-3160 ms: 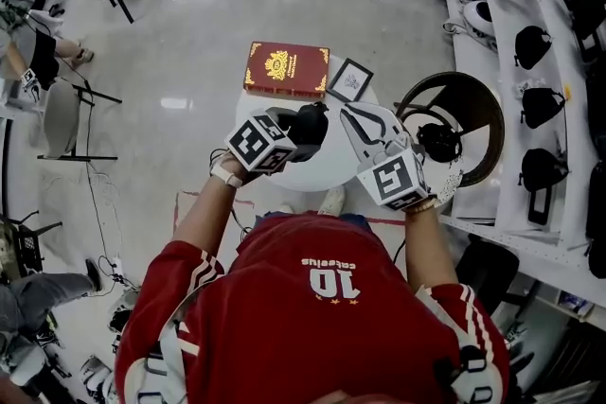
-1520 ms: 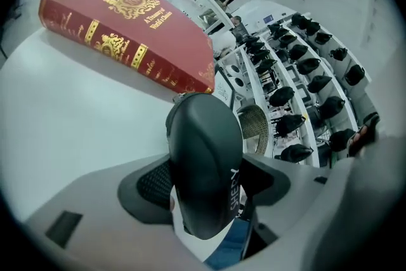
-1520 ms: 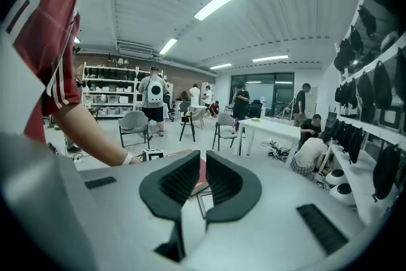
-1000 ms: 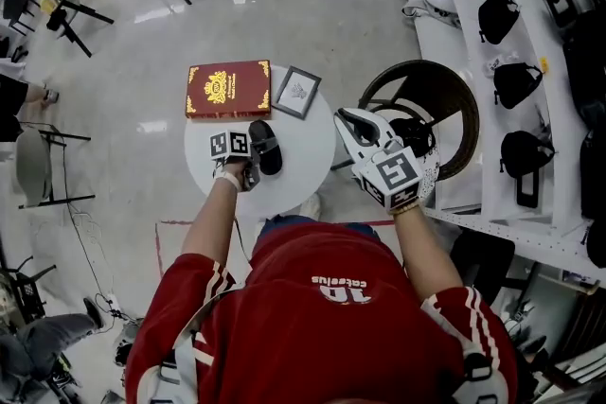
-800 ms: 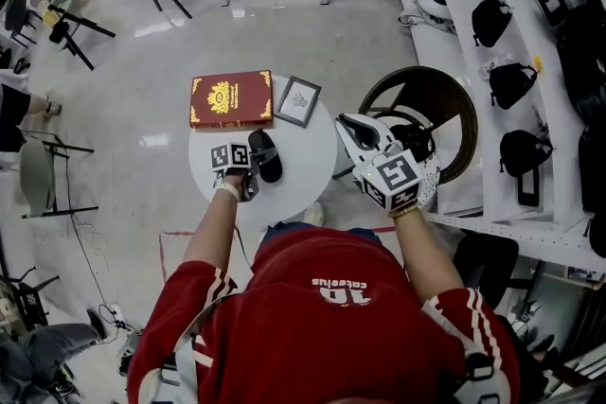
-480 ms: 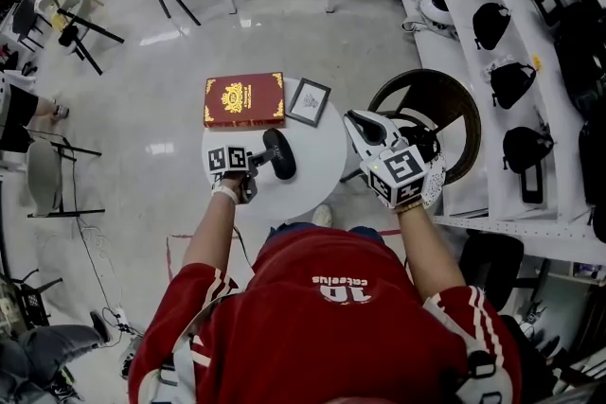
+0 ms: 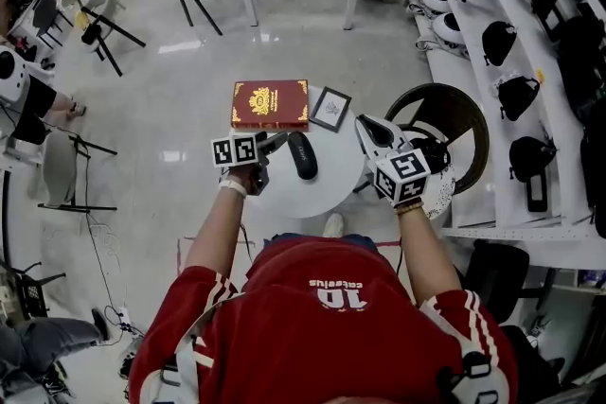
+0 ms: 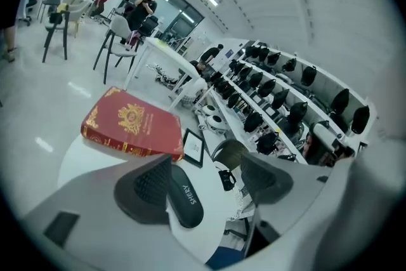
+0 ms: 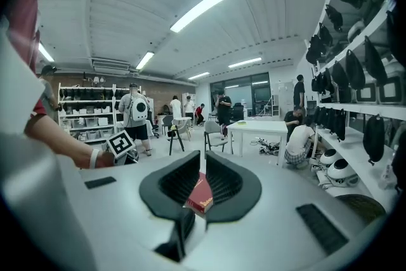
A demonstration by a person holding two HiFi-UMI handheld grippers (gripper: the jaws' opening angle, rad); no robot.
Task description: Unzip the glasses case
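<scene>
Glasses case [image 7: 302,155] is lying flat on the round white tabletop [image 7: 322,189], its long axis running away from the person. Whether the zip is open cannot be told.

Left hand-held gripper [image 7: 276,143] is hovering just left of the case, not touching it. Its jaws are standing wide apart, having just been closing a little, and are gripping nothing. The case is showing below the gap, down on the tabletop.

Right hand-held gripper [image 7: 365,124] is hanging over the tabletop's right edge, apart from the case. Its jaws are sitting nearly together, leaving only a slit, and are holding nothing.

Beyond the case, a red book [image 7: 270,103] is lying at the far rim, with a small frame [image 7: 330,108] just beside it on the right.
</scene>
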